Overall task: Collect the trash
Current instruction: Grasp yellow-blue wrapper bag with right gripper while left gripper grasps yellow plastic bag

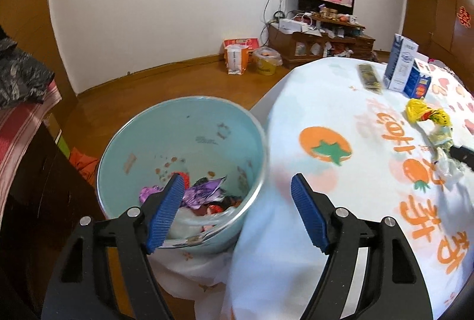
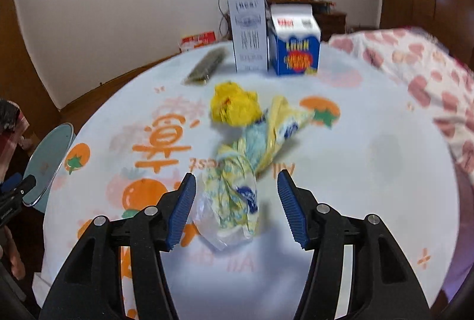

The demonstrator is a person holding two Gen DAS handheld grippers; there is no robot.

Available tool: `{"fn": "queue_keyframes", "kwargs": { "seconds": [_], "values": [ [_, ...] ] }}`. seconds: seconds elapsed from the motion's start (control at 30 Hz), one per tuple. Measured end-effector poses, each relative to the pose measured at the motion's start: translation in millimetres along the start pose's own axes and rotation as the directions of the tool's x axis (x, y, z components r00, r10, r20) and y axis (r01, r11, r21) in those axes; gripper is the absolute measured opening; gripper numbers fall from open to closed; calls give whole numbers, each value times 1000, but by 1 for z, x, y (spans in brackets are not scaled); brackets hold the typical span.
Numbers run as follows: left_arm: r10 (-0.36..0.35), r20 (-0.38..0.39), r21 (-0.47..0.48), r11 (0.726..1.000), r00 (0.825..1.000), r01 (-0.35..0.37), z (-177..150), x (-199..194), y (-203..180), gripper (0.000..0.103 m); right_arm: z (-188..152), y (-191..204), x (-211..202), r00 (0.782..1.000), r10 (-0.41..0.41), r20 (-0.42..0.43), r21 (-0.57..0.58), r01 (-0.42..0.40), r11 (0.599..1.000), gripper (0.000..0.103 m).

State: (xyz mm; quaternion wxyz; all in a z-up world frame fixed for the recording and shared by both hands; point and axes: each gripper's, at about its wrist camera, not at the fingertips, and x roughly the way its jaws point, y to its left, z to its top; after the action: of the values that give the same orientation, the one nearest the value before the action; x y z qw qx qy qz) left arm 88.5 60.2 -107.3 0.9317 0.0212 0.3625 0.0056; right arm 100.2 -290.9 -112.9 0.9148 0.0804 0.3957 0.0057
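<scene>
A pale blue bin [image 1: 189, 124] stands beside the round table and holds several crumpled wrappers [image 1: 204, 192]. My left gripper [image 1: 235, 186] is open and empty above the bin's near rim and the table edge. My right gripper [image 2: 237, 186] is open, its jaws on either side of a crumpled pale yellow-and-blue plastic wrapper [image 2: 237, 186] lying on the tablecloth. A yellow crumpled wrapper [image 2: 232, 105] lies just beyond it. Both wrappers show in the left wrist view, the yellow one [image 1: 423, 111] and the pale one [image 1: 447, 163], with the right gripper's tip [image 1: 462, 154] beside them.
Two cartons [image 2: 274, 37] stand at the table's far side with a flat dark packet [image 2: 206, 67] left of them. A pink-spotted cloth [image 2: 414, 65] covers the right. The bin's rim [image 2: 49, 163] shows at the table's left. A cabinet [image 1: 320, 38] and bags [image 1: 237, 56] stand by the far wall.
</scene>
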Motion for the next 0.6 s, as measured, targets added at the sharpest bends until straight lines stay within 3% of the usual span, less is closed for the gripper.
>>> {"fn": "queue_keyframes", "kwargs": {
  "seconds": [0.03,0.07,0.13,0.17,0.37,0.6],
  "values": [
    [-3,5,3,1000,1000,3,2,-1,-4,74,-2,-3,5,999,21,-25,9,-21,1000,55],
    [-8,6,7,1000,1000,8,5,-2,-7,74,-2,-2,10,998,42,-42,15,-42,999,43],
    [-19,7,14,1000,1000,18,9,-2,-12,74,-2,-5,10,995,79,-56,27,-78,997,36],
    [-27,9,18,999,1000,27,12,-3,-16,74,-2,-4,8,994,92,-54,20,-91,996,28],
    [-66,30,56,996,997,64,28,-8,-42,74,0,-12,-29,997,74,-15,-46,-74,996,24],
    [-110,43,135,985,993,103,47,-9,-104,74,-1,-72,-57,997,-67,29,-29,68,997,25]
  ]
}}
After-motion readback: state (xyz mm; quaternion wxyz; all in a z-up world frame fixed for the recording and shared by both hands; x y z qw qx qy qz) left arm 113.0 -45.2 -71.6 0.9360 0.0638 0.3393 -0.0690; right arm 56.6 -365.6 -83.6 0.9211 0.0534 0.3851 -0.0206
